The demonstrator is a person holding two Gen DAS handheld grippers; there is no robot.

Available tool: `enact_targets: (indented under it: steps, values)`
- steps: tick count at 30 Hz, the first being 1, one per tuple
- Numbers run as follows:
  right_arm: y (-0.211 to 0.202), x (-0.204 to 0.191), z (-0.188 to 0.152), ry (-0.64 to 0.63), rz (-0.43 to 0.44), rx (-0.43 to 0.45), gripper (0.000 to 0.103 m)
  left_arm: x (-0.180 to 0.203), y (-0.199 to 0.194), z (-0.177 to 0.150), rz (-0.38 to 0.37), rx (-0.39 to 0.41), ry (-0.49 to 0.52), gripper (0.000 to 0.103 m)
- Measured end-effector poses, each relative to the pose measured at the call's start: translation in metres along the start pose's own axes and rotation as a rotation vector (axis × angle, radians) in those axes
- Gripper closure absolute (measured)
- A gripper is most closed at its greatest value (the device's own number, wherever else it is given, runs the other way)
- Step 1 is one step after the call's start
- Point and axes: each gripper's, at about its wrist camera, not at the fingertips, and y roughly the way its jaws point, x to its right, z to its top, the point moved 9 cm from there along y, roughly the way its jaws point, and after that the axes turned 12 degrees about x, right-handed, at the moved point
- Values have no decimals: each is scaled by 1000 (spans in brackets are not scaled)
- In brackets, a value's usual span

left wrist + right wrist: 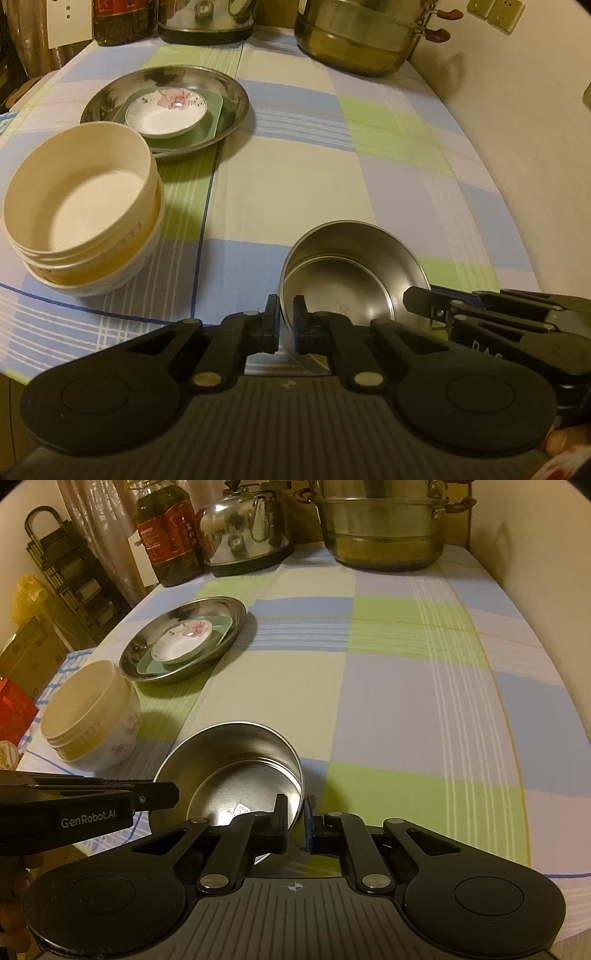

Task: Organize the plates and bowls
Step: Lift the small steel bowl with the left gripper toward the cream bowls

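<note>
1. The steel bowl stands at the near edge of the table, on the checked tablecloth, tipped slightly toward the far side in the left wrist view.
2. The left gripper is pinched on the bowl's near-left rim: one finger outside the wall, the other inside, pads pressed against the metal.
3. The right gripper is clamped on the same bowl's rim at its right side, likewise one finger within and one without (both grips are visible from the opposite camera as well).
4. A paper label lies on the bowl's inner floor; its print is too small to read.
5. To the left of the steel bowl, well apart from it, a cream plastic bowl sits nested inside a white floral bowl.
6. Beyond that stack a steel plate carries a green square dish, and on the dish rests a small white saucer with a pink flower.
7. At the far edge of the table stand a dark jar with a red label, a steel kettle and a large steel pot.
8. A hand shows at the lower corner of each view, behind the opposite gripper's handle.
</note>
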Motion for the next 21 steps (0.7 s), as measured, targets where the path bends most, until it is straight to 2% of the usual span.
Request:
enact_targets:
  steps: [9, 21]
  values:
    - [-21, -7, 20, 24, 21, 30, 95, 1, -30, 18, -15, 60, -8, 97]
    - [-41, -37, 60, 28, 76, 53, 95, -15, -75, 52, -9, 153, -43, 97]
